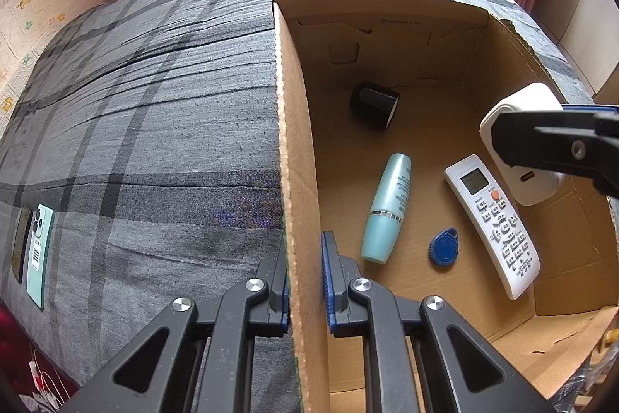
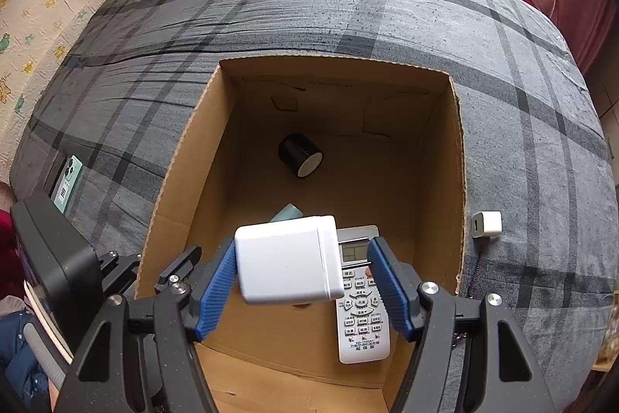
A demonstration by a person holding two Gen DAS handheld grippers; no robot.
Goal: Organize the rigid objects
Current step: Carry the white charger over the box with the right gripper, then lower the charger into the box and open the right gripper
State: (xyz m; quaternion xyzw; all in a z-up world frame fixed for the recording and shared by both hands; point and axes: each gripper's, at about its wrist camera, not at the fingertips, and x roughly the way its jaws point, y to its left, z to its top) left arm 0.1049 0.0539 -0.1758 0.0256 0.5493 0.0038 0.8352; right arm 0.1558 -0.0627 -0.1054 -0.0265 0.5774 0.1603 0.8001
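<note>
A cardboard box [image 1: 298, 157] [image 2: 185, 157] stands open on the bed. In it lie a black cylinder [image 1: 374, 105] [image 2: 300, 154], a teal bottle [image 1: 387, 208], a blue key fob [image 1: 445, 246] and a white remote [image 1: 493, 223] [image 2: 361, 312]. My left gripper [image 1: 305, 281] straddles the box's left wall, the left pad against it and the right pad a little off it. My right gripper [image 2: 303, 277] is open over the box. A white charger block [image 2: 288, 260] [image 1: 520, 142] rests against its left finger, clear of the right one.
A mint phone [image 1: 40, 254] [image 2: 69, 182] and a dark phone [image 1: 21, 242] lie at the bed's left edge. A small white charger [image 2: 486, 224] with a cable lies on the grey plaid bedsheet [image 1: 154, 103] right of the box.
</note>
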